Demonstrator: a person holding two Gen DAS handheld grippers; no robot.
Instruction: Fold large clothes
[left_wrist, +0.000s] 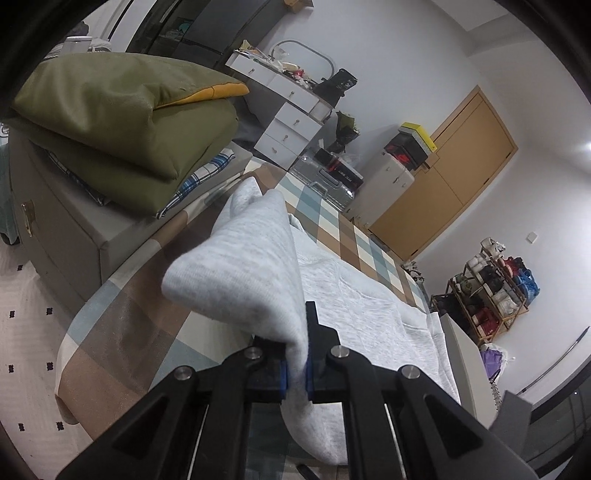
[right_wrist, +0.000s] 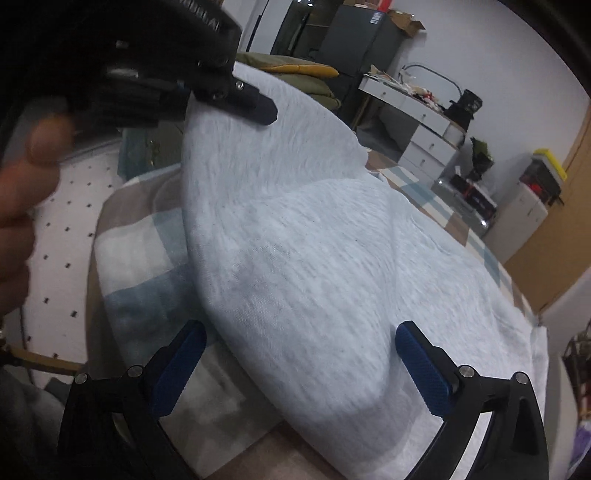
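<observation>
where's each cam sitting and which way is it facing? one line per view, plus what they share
Left wrist: on the left claw, looking forward and down along the checked bedcover toward the white drawers; its own black fingers show, shut on the grey garment.
Right wrist: on the right claw, looking across the garment; its blue pads stand open, with the left claw and a hand at upper left.
Shared: garment, bedcover, green bedding, drawers.

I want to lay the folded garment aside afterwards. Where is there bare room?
Bare checked bedcover lies between the grey sweatshirt and the bed's near edge. The grey chest beside it is crowded with olive bedding.
</observation>
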